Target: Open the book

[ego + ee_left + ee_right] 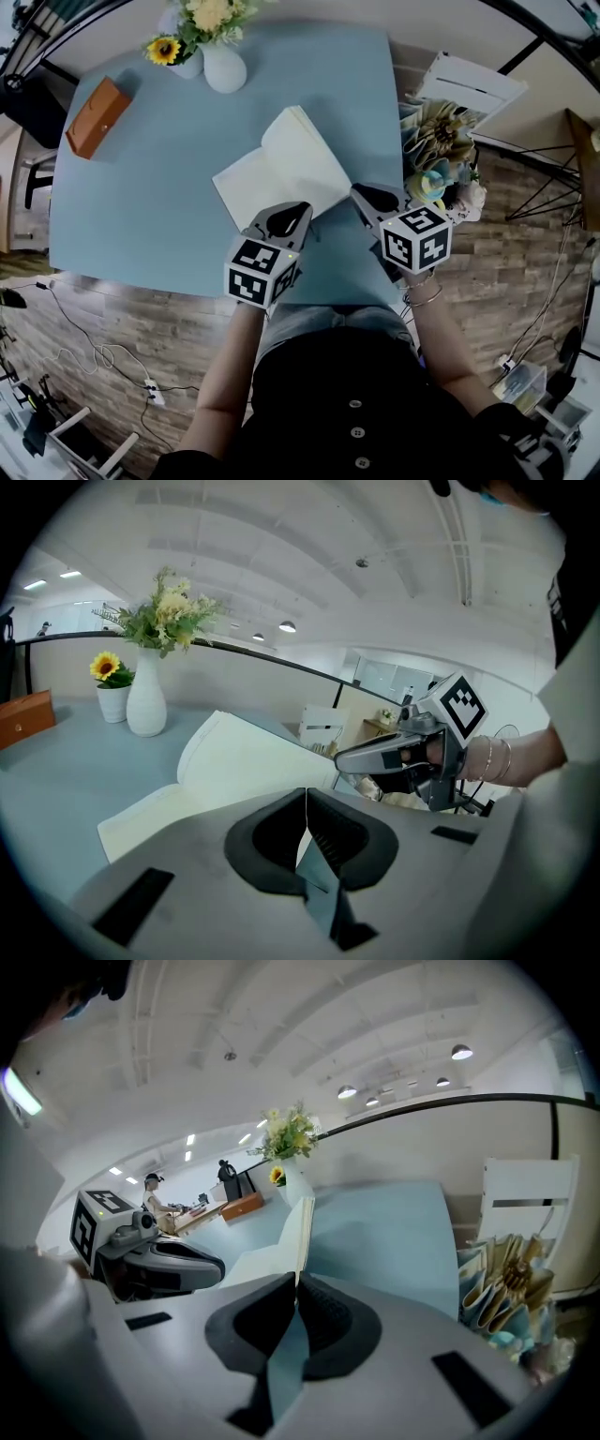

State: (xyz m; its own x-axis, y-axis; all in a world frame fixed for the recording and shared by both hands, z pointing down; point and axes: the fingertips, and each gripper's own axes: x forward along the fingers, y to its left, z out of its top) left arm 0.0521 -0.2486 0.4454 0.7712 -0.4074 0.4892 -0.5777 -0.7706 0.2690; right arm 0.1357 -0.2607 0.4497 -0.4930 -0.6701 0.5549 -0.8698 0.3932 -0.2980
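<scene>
Here, open book [281, 164], hand-held grippers [298, 212] [362, 195] pinching its pages

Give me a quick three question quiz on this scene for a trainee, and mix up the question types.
1. True or false: the cream-paged book on the light blue table lies closed.
2. Which stands nearest the white ceramic vase? A) orange-brown box B) small sunflower pot C) white chair
3. Fill in: the left gripper and right gripper both have jaws ____ on the book.
Key: 1 false; 2 B; 3 shut.
</scene>
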